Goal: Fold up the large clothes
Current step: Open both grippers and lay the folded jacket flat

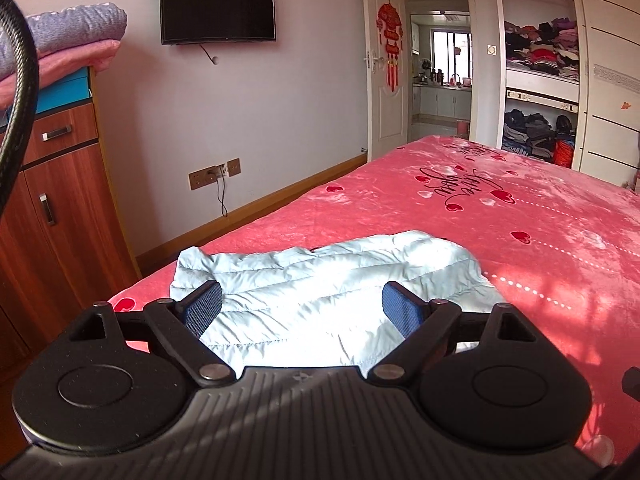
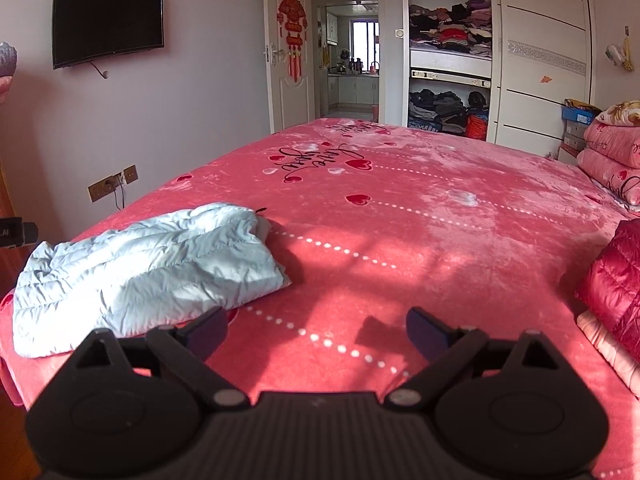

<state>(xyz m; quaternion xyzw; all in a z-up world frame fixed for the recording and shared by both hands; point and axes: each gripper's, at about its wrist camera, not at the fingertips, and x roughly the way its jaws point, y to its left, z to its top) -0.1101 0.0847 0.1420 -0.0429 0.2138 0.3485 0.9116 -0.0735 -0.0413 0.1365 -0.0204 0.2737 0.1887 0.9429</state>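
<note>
On pink bedspread [image 2: 400, 240], "Love you" script [image 2: 316, 158]

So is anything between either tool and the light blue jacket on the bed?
Nothing visible. The left tool is open, with the light blue jacket directly ahead. The right tool is open over bare pink bedspread, the jacket to its left.

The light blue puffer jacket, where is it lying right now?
The light blue puffer jacket lies on the pink bedspread near the bed's left edge, directly ahead of the open left gripper, left of the right gripper.
</note>
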